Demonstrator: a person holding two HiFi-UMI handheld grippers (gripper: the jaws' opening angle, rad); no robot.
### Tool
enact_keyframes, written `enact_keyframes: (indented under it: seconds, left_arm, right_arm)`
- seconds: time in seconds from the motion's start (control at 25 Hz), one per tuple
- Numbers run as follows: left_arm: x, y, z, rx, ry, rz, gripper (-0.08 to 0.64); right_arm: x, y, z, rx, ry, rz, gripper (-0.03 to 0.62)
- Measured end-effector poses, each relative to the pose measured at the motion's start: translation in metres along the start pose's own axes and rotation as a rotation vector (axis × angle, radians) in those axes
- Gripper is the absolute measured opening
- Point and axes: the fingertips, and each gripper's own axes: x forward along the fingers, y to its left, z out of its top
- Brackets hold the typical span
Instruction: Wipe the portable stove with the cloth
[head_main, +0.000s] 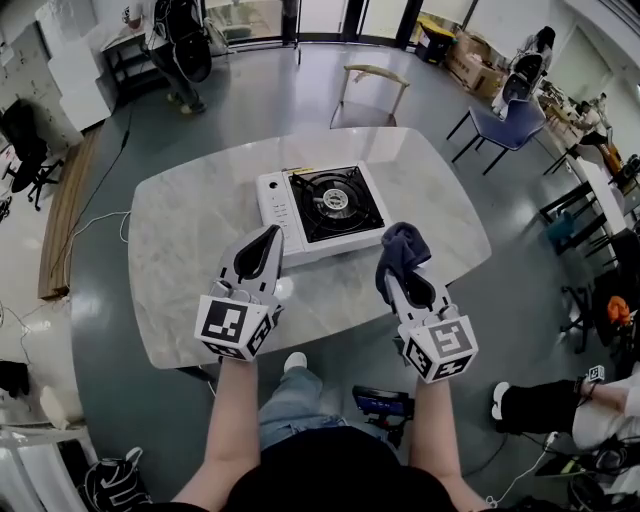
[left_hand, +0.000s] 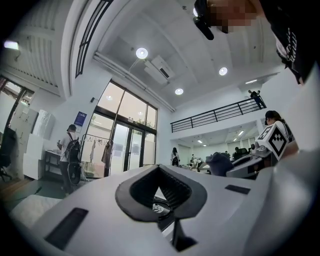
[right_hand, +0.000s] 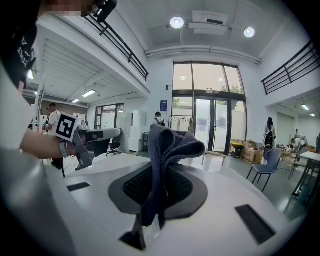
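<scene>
With the right gripper (head_main: 404, 275) first, down at 5 o'clock from the portable stove (head_main: 320, 207): clamped tight on the dark blue cloth (head_main: 401, 248), pinching it partway along, with a bunched fold poking up past the tips and a loose tail hanging below. Held close off the stove's near right corner; cannot tell from here whether touching.

Across at 7 o'clock, to the left gripper (head_main: 270, 236): shut at the tips, holding nothing, pointing at the stove's near left corner. Through the gap behind those closed tips, just a peek of the black burner (left_hand: 158, 207).

On to the stove itself: sitting near the middle of the pale marble table (head_main: 190, 230), white round the edges, black on top around the round burner, with a white control strip along its 9 o'clock side.

Beyond the table at 12 o'clock, a wooden chair (head_main: 368, 85) on the grey floor. Out at 2 o'clock, a blue chair (head_main: 508, 120), well apart from the table.

Farthest back, at 11 o'clock, a person (head_main: 180, 45) standing with a dark backpack near white shelving. Over at 2 o'clock, past the blue chair, another figure (head_main: 530, 65) beside cluttered desks.
</scene>
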Motion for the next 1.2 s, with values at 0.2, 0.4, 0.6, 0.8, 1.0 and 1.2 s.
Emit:
enact_keyframes:
  seconds: [0.2, 0.4, 0.6, 0.8, 1.0, 1.2]
  left_arm:
    - [0.031, 0.031, 0.001, 0.01, 0.015, -0.006, 0.011]
    - [0.044, 0.056, -0.001, 0.001, 0.018, 0.03, 0.011]
    - [0.044, 0.074, -0.012, -0.003, 0.045, 0.08, 0.011]
    - [0.046, 0.088, -0.018, 0.003, 0.064, 0.143, 0.011]
    - [0.043, 0.11, -0.02, 0.01, 0.087, 0.24, 0.011]
    - [0.04, 0.132, -0.026, 0.02, 0.116, 0.342, 0.011]
  right_arm:
    - [0.044, -0.014, 0.019, 0.008, -0.004, 0.011, 0.067]
    - [0.077, -0.017, 0.026, 0.003, 0.003, 0.051, 0.067]
    - [0.101, -0.011, 0.02, 0.003, 0.02, 0.105, 0.067]
    - [0.136, -0.007, 0.024, -0.027, 0.036, 0.191, 0.067]
    - [0.177, -0.003, 0.032, -0.063, 0.045, 0.295, 0.067]
    - [0.221, 0.006, 0.034, -0.103, 0.075, 0.397, 0.067]
